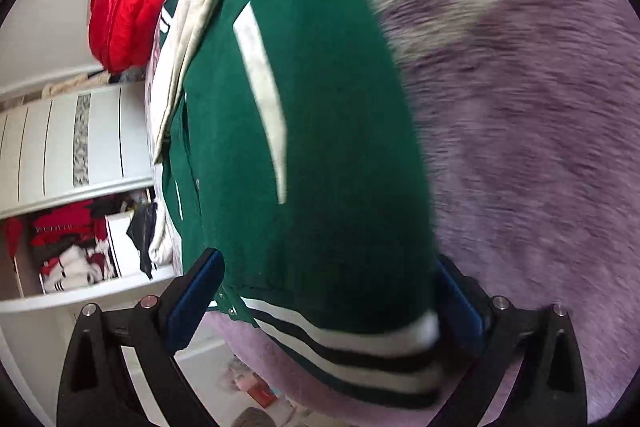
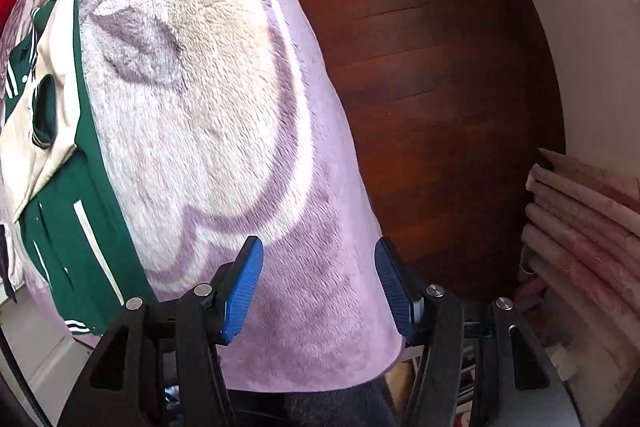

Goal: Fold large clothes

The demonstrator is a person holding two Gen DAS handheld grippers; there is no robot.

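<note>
A dark green varsity-style jacket with cream sleeves and striped green-and-white ribbed hem (image 1: 304,131) lies spread on a bed covered by a fluffy lilac and cream blanket (image 1: 520,131). The left gripper (image 1: 326,295) hangs over the jacket's hem end, its two blue-padded fingers (image 1: 192,299) spread wide, one at each side of the folded green body; the striped hem sits between them, but whether the pads press the cloth cannot be told, as the far finger is partly hidden behind the fabric. The right gripper (image 2: 320,287) points steeply down over bare blanket near the bed's edge, its ridged blue fingers (image 2: 244,291) parted with nothing but blanket showing between them. From that view the jacket (image 2: 76,211) lies well off beyond the left finger, and dark polished wooden floor (image 2: 440,87) lies beyond the right finger. A cream sleeve (image 2: 44,131) appears laid across the jacket's front, and the body looks narrowed into a long strip, so the sideways folds seem done. What looks left is folding the strip end to end, likely bringing the hem up toward the collar, then tidying it. Beyond the left gripper's near finger stand white shelves (image 1: 80,147) with a red puffy bundle (image 1: 124,15) on top.
</note>
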